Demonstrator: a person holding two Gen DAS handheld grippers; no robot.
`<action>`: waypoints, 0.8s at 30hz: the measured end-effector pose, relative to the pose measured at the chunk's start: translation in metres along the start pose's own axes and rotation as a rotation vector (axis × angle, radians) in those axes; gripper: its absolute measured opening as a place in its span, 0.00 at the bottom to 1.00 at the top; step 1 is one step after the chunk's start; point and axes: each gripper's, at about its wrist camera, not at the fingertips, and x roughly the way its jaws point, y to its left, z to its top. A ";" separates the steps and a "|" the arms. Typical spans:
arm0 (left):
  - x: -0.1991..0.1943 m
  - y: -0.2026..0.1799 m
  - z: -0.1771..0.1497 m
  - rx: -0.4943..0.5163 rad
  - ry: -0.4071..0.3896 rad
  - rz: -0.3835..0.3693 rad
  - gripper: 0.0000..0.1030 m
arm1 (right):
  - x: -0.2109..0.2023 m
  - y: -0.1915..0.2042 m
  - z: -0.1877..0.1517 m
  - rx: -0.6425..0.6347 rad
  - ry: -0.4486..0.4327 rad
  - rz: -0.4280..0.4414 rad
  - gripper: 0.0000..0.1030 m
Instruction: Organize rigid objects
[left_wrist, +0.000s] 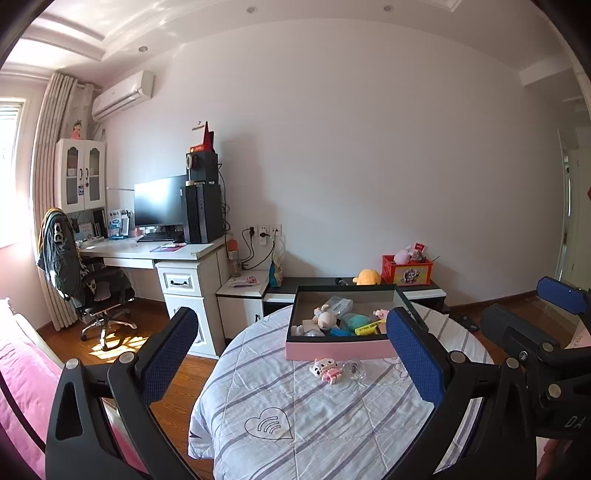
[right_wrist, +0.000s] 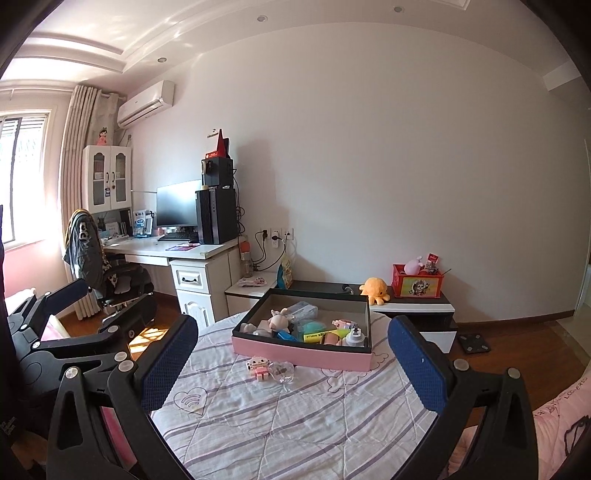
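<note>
A pink box with a dark rim (left_wrist: 334, 350) (right_wrist: 295, 354) stands on the round table covered by a striped cloth (left_wrist: 295, 413) (right_wrist: 295, 410). It holds several small toys. In front of it lie a pink-and-white block figure (left_wrist: 327, 370) (right_wrist: 258, 367) and a clear plastic piece (left_wrist: 352, 369) (right_wrist: 282, 371). My left gripper (left_wrist: 291, 354) is open and empty, above the near side of the table. My right gripper (right_wrist: 291, 358) is open and empty too, at about the same distance. Each gripper shows at the edge of the other's view.
A low black-and-white cabinet (right_wrist: 413, 306) behind the table carries a yellow plush (right_wrist: 375, 290) and a red box (right_wrist: 417, 284). A desk (left_wrist: 147, 251) with monitor and office chair (left_wrist: 96, 291) stands at left. Pink bedding (left_wrist: 22, 387) lies at the near left.
</note>
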 end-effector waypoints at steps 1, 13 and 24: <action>0.006 0.000 -0.003 0.002 0.012 -0.001 1.00 | 0.004 -0.001 -0.002 0.002 0.010 0.001 1.00; 0.083 -0.010 -0.038 0.025 0.183 -0.010 1.00 | 0.078 -0.022 -0.036 0.036 0.165 -0.006 1.00; 0.166 -0.018 -0.086 0.040 0.387 -0.033 1.00 | 0.154 -0.039 -0.078 0.073 0.335 -0.006 1.00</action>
